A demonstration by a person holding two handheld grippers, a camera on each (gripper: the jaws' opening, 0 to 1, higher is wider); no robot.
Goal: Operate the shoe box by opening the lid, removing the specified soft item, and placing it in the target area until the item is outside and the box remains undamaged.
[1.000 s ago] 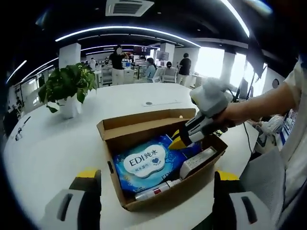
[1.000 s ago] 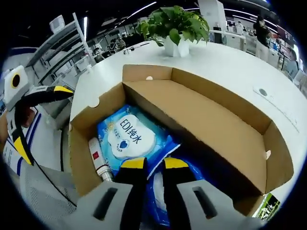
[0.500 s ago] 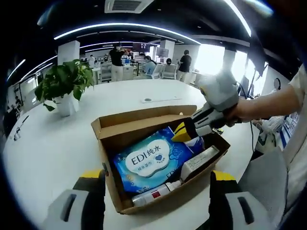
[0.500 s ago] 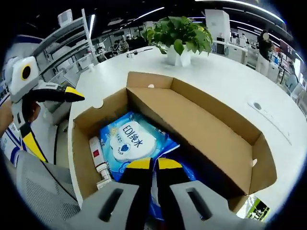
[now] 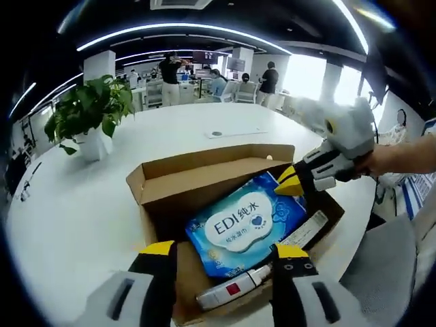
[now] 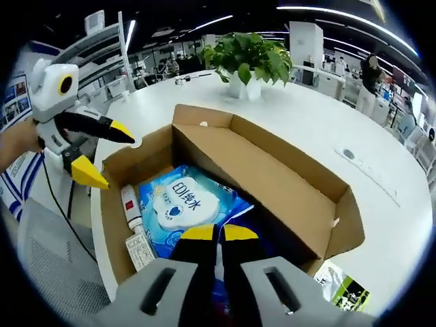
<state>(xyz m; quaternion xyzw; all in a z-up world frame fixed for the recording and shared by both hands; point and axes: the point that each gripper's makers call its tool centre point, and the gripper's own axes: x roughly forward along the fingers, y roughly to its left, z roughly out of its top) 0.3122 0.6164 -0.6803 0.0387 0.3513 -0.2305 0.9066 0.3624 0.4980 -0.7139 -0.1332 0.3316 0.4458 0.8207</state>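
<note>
Shoe box point(image 5: 204, 178) open-topped on white table point(image 5: 82, 204), access from above unobstructed. Raised lid flap point(image 6: 272, 170) walls off far side. Inside, wipes pack point(image 5: 245, 225) takes most of floor; tube point(image 5: 228, 294) and small carton point(image 6: 140, 251) crowd narrow strip along one side wall. Left gripper point(image 6: 92, 151), jaws spread, hovers at box's end wall. Potted plant point(image 5: 88, 119) well apart; table around box offers free room.
</note>
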